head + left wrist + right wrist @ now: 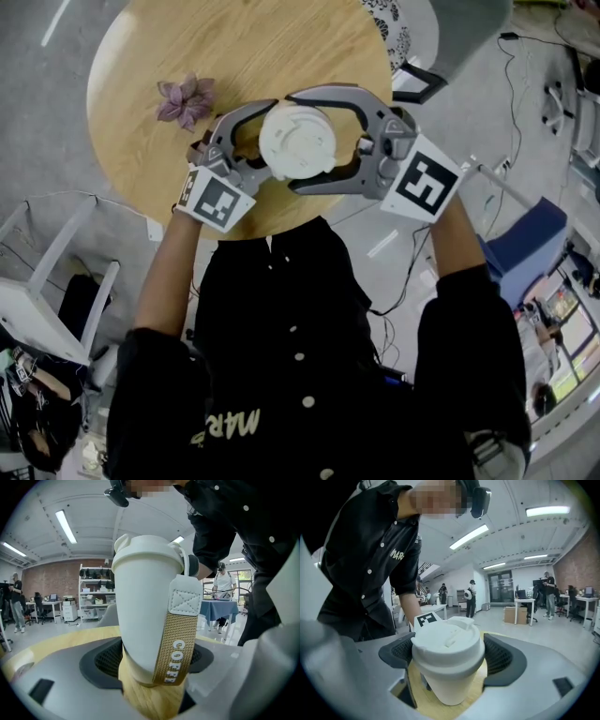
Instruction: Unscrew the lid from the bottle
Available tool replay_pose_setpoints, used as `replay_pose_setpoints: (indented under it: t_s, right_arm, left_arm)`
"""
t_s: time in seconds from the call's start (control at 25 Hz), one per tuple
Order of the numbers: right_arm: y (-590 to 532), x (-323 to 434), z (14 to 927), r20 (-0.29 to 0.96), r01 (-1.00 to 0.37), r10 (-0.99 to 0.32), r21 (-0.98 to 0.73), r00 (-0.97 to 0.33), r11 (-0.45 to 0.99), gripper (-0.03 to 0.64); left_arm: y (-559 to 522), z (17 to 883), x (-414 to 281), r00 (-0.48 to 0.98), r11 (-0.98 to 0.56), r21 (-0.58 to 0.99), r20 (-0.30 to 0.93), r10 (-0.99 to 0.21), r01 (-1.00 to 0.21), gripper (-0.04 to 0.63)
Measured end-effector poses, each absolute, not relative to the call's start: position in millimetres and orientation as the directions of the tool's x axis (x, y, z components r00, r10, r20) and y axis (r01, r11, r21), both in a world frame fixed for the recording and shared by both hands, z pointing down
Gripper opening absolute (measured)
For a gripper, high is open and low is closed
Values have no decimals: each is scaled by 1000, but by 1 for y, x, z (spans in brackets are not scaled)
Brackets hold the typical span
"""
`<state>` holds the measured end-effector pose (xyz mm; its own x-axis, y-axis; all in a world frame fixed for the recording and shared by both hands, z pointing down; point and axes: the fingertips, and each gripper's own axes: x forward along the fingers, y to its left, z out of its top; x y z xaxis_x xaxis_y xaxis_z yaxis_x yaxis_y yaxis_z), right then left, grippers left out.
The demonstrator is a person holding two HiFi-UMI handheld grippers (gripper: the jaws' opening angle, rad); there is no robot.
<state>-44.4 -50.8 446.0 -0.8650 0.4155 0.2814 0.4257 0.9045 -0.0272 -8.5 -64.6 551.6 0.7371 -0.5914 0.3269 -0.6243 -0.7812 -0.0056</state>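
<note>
A white bottle (140, 620) with a tan webbing strap (180, 639) stands near the front edge of the round wooden table (234, 47). Its white lid (297, 141) faces up. My left gripper (267, 141) comes in from the left, and its pads (105, 660) press on the bottle's lower body (445, 686). My right gripper (292, 141) reaches in from the right, higher up. There the pads (501, 656) sit against both sides of the lid (447, 641). The strap hides the right pad's contact in the left gripper view.
A purple artificial flower (186, 98) lies on the table left of the grippers. A white frame (37, 300) stands on the floor at lower left, and a blue seat (534, 244) at right. Cables (525, 66) run over the floor.
</note>
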Motion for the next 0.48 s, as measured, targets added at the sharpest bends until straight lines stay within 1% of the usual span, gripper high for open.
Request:
replay_pose_setpoints:
  t_s: [0.12,0.2,0.24,0.32,0.44,0.48]
  right_arm:
    - [-52,-45,449,300,415,406,-35,-863,909,453]
    - [-52,-40,450,312,383,386,-73,-868,921,448]
    - [-54,-36,449,309,350,365,-105,-878,931,460]
    - [-61,-31,445,283,235,270,-153,-920,960,474]
    - [-69,-31,445,272,34,69,-134,-960,990,489]
    - [-68,-32,446,268,-17,22,-139,-963,990,494]
  left_arm:
    - [-67,551,-8,740,-780,-8,312,-596,-625,344]
    - [-66,553,-9,740,-782,-4,322,-591,-623,344]
    - [-65,554,-9,740,-783,-3,325,-589,-622,344]
    - [-65,554,-9,742,-784,-2,323,-588,-621,344]
    - [-67,551,-8,744,-783,-7,307,-594,-622,344]
    - [-67,550,-8,744,-783,-8,304,-595,-622,344]
